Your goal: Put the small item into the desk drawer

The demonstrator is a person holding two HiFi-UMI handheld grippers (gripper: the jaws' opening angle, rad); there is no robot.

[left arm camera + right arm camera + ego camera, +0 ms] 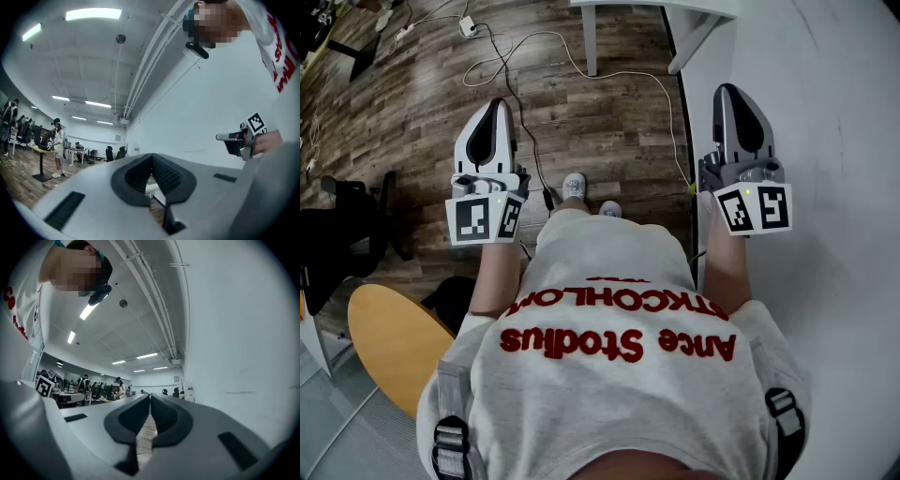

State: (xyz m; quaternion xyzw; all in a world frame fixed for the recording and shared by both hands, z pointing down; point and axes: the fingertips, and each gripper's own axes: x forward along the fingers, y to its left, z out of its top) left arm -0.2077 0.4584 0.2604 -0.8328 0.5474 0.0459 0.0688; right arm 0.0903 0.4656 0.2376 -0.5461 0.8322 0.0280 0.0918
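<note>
Two grippers are held out above the wood floor (609, 112), beside a white wall (834, 103). The left gripper (497, 107) and the right gripper (729, 93) each have their jaws closed tip to tip, with nothing between them. Where the small item lies cannot be told.

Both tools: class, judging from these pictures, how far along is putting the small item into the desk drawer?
Done: nothing that shows. In hand: nothing; the left tool and the right tool are both shut and empty, held out over the wooden floor. Left: everything. No small item or desk drawer is in any view, so finding, grasping and placing the item all remain.
</note>
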